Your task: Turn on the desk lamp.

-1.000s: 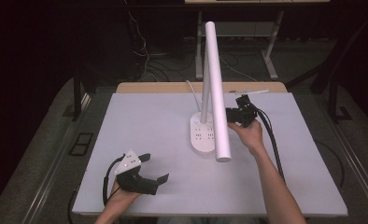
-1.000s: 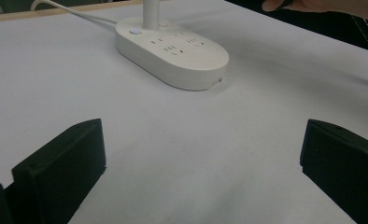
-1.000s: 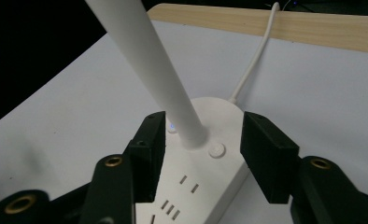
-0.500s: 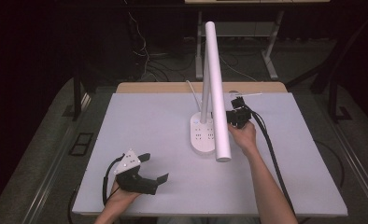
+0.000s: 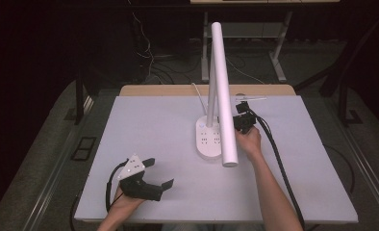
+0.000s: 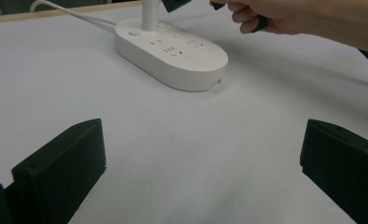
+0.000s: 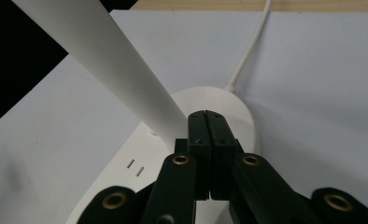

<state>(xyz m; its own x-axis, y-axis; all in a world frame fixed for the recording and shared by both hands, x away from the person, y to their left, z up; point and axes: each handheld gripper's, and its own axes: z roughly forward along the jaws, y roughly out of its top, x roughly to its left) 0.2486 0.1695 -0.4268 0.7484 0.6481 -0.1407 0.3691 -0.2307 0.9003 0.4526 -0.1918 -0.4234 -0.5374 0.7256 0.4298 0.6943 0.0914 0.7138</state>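
Desk lamp (image 5: 220,91) with an oval white base that doubles as a power strip (image 5: 208,139), standing slightly right of centre on the white-covered table (image 5: 144,120). A thin post rises from the rear of the base; the long white tube head slopes from high at the back down toward the person, its free end hanging past the front of the base. White cord (image 7: 250,44) runs from the back of the base toward the wooden far edge.

Right hand-held gripper (image 5: 243,121): held just right of the base, beside the lamp head. In the right gripper view its jaws are pressed flat together with nothing between them, tips (image 7: 207,122) hovering over the rear of the base near the foot of the post. Contact with the base cannot be confirmed. In the left gripper view a small round button (image 6: 135,32) sits on the base top close to the post.

Left hand-held gripper (image 5: 146,183): resting low at the near left of the table, well apart from the lamp, jaws spread wide, nothing in them. Its view looks across bare table at the base.

Judgement on progress: the closed tips aimed at the button end of the base suggest a press on the switch is the step in hand. The tube does not appear lit, so the press looks not yet made or not yet effective. Left to do: bring the tips down onto the button, then lift clear.
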